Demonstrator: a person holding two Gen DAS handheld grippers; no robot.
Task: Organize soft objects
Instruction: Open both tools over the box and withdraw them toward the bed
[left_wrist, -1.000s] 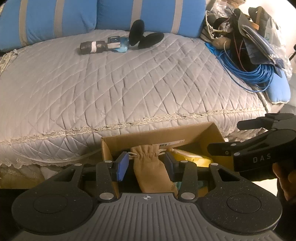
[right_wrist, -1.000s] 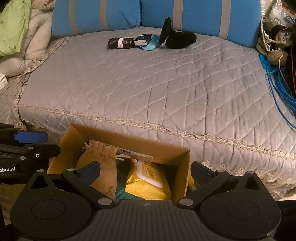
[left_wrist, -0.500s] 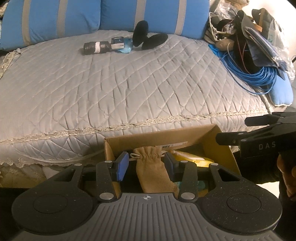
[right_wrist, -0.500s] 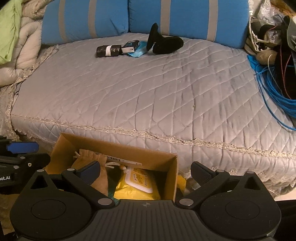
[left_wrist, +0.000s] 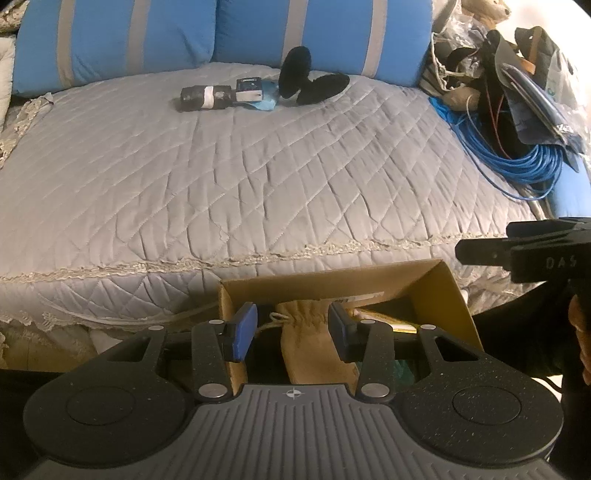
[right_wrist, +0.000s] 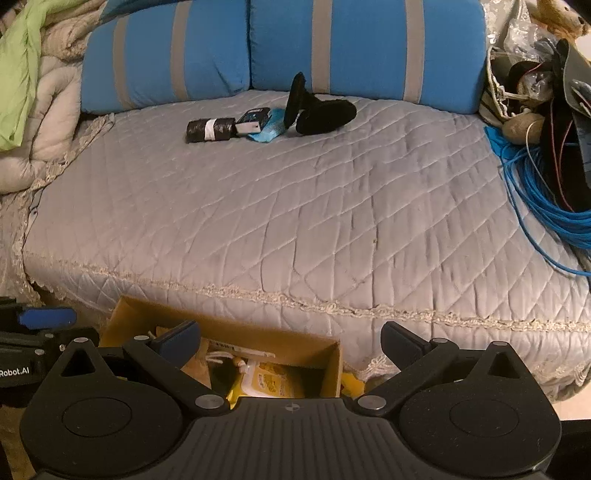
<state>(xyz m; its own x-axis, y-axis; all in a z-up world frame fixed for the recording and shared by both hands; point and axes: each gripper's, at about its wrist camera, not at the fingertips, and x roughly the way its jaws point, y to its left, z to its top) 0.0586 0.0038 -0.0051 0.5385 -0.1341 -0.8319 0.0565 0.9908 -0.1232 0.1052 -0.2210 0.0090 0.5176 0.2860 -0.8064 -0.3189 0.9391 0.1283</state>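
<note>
Right wrist view has drawn back and up from the cardboard box (right_wrist: 332, 363), jaws wide and empty, while the left gripper (left_wrist: 291, 332) straddles the tan pouch (left_wrist: 314, 343) inside without pinching, suggesting it is placed.

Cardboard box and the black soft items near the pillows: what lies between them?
Only bare grey quilt, seen in both wrist views, separates box from black items.
</note>
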